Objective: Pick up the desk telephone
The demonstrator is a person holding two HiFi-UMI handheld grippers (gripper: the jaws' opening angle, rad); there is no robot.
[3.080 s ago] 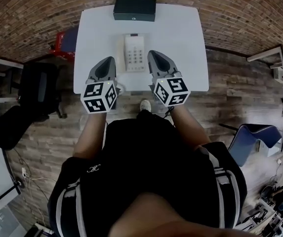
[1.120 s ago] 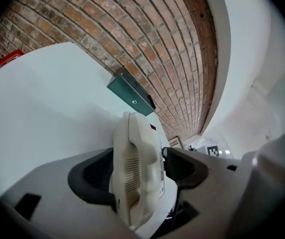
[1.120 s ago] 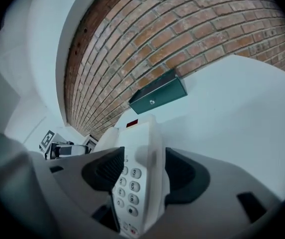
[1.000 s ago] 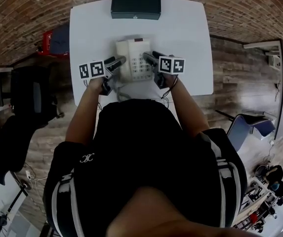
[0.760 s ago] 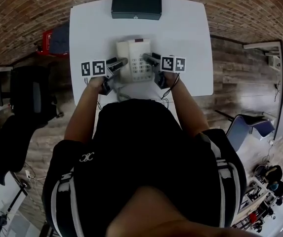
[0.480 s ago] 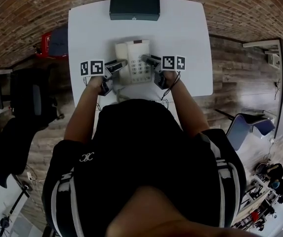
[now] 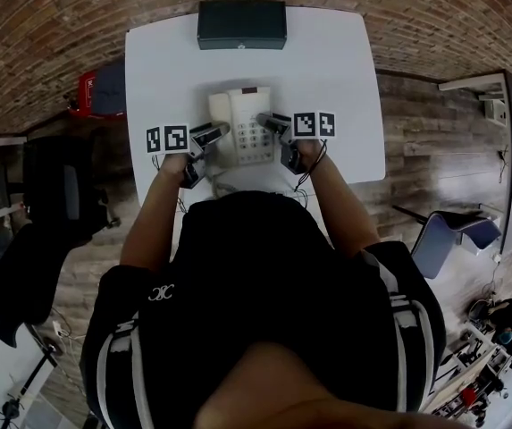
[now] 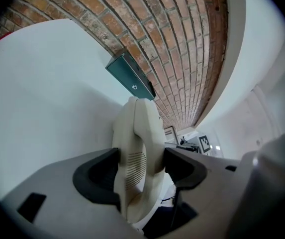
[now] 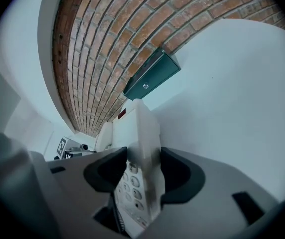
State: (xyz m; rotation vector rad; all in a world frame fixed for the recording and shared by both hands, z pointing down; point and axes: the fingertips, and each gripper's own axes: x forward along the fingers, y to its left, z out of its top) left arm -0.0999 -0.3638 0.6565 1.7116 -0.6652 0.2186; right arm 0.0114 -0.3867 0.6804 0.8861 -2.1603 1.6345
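Currently, left gripper [image 7: 212, 132] and right gripper [image 7: 273, 121] are closing onto edges of the desk telephone [image 7: 243, 129], upper centre; next, raise both evenly.

In the head view the left gripper [image 7: 215, 131] and right gripper [image 7: 271, 120], both with jaws closing and the desk telephone [image 7: 242, 113] between them, cover the telephone's two sides, and its key print is too small to read. The person's torso [image 7: 256, 280] hides the table [image 7: 331, 70] edge nearest the telephone. In the right gripper view the telephone's near edge is blurred, and its lower end is cut off by the gripper body.
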